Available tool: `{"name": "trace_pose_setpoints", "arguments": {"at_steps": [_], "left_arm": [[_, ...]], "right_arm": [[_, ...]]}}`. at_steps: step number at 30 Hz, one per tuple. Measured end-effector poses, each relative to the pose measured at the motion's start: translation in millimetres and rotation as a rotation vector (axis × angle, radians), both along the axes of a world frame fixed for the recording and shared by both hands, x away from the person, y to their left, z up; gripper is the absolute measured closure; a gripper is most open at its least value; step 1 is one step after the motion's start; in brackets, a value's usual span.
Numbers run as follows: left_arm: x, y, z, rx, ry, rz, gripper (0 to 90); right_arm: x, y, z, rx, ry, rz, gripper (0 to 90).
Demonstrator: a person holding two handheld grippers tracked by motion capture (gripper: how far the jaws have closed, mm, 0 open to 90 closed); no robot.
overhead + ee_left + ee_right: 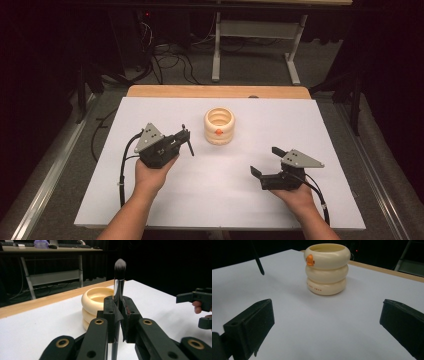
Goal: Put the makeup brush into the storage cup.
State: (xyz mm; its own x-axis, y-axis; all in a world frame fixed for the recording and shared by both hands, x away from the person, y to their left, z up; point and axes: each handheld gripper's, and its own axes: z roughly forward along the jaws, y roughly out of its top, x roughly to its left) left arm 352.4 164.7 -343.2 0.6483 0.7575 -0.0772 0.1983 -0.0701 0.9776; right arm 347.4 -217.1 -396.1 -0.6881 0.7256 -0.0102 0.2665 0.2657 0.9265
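Cream plastic, stacked in three rounded rings with an orange duck bill on its top ring, the cup (219,126) stands upright toward the far middle of the white worktop (220,200). The right gripper view shows that bill and small lettering on the lowest ring; the left gripper view shows the cup's plain side. The left gripper view also shows what the left tongs (119,315) are pinching: a makeup brush (119,277) with a silvery ferrule, held upright, its dark bristles above the pads. From above the brush reads as a thin dark stick just left of the cup, not touching it. The right tongs (264,161) stand spread wide with nothing between them, lower right of the cup and well apart from it. Bare worktop lies between both tongs and along the near edge; a wooden strip (218,91) borders the far edge.
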Motion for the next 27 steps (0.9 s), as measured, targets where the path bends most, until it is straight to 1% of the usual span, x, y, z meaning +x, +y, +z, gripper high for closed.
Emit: {"name": "trace_pose_setpoints", "arguments": {"at_steps": [4,7,8,9,12,16,17,20,25,27], "left_arm": [[4.1,-1.4,5.3,0.01,-0.009,-0.001,83.6],[7.1,-3.1,8.1,0.01,-0.006,0.004,83.5],[8.0,-3.7,9.0,0.011,-0.006,0.003,83.5],[8.8,-4.4,10.0,0.013,-0.006,0.003,83.6],[11.3,-6.2,12.2,0.008,-0.002,-0.001,83.5],[14.1,-6.4,14.6,0.004,0.003,0.009,83.5],[14.6,-6.0,15.2,-0.004,0.006,0.012,83.5],[15.0,-5.9,16.5,-0.012,0.005,0.015,83.5],[17.1,-7.0,16.9,-0.021,0.007,0.017,83.5],[19.0,-7.5,18.7,-0.022,0.005,0.016,83.6]], "right_arm": [[-1.3,-3.8,-1.4,-0.015,0.0,-0.006,0.8],[-1.6,-6.1,-3.2,-0.017,0.014,-0.012,0.8],[-2.0,-6.4,-3.8,-0.01,0.02,-0.015,0.7],[-1.7,-7.1,-4.1,-0.012,0.012,-0.013,0.7],[-3.7,-7.3,-6.1,-0.002,0.012,-0.023,0.8],[-5.7,-4.6,-9.4,-0.032,-0.007,-0.011,0.8],[-6.4,-3.5,-10.6,-0.033,0.0,-0.011,0.8],[-6.5,-2.0,-12.9,-0.058,0.0,0.002,0.8],[-5.6,-0.9,-13.9,-0.057,0.008,0.003,0.8],[-6.2,-1.1,-13.9,-0.046,0.013,0.003,0.8]]}}
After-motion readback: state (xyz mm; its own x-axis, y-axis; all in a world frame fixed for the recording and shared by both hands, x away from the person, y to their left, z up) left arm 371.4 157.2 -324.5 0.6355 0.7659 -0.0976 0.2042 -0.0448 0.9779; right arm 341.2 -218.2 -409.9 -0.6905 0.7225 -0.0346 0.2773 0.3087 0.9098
